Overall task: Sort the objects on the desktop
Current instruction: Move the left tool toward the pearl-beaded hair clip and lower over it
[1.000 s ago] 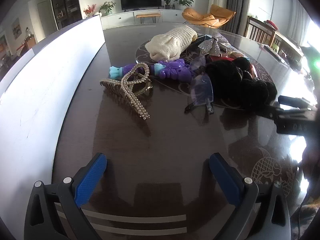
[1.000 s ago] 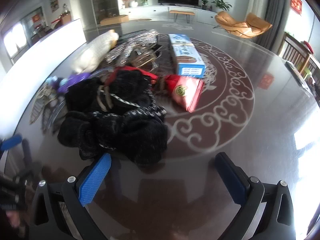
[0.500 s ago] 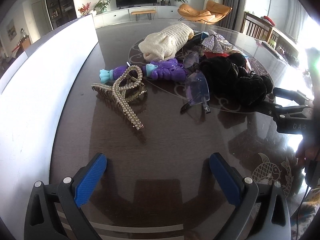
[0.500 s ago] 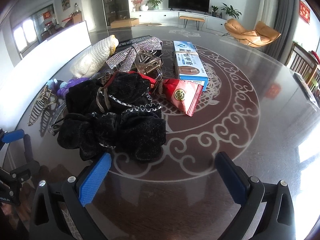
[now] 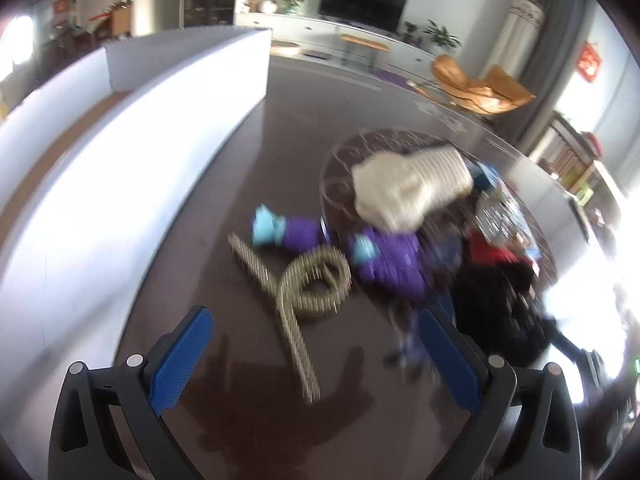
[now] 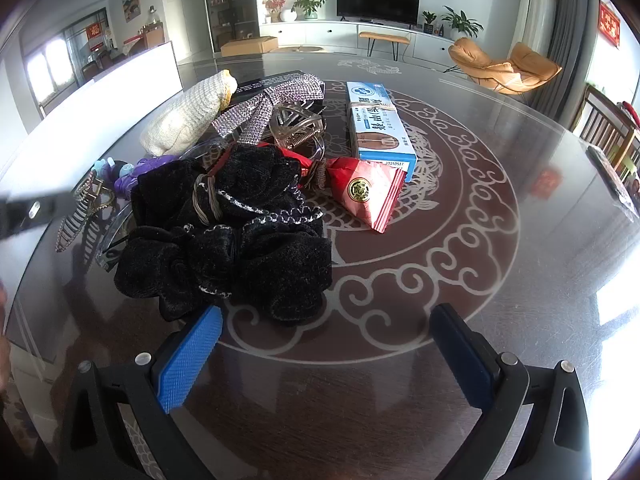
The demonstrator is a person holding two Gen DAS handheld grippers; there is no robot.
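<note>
A pile of objects lies on the dark round table (image 6: 460, 280). In the blurred left wrist view a pearl hair claw (image 5: 304, 292) lies just ahead of my open left gripper (image 5: 316, 360), with a purple and teal toy (image 5: 376, 256) and a cream knitted piece (image 5: 408, 188) behind it. My right gripper (image 6: 324, 348) is open and empty, just in front of a black velvet scrunchie heap (image 6: 228, 232). Beyond that lie a red packet (image 6: 366, 192), a blue and white box (image 6: 378, 126), a clear hair claw (image 6: 298, 126) and a rhinestone bow (image 6: 260, 108).
A long white box (image 5: 120, 152) runs along the table's left side. The left gripper's arm (image 6: 28, 212) shows at the left edge of the right wrist view. The table's right half (image 6: 540, 220) is bare. Chairs and a TV cabinet stand beyond the table.
My left gripper has moved quickly forward and turned toward the pearl hair claw, which now lies close to its fingers. The right gripper has drawn slightly nearer the black scrunchies.
</note>
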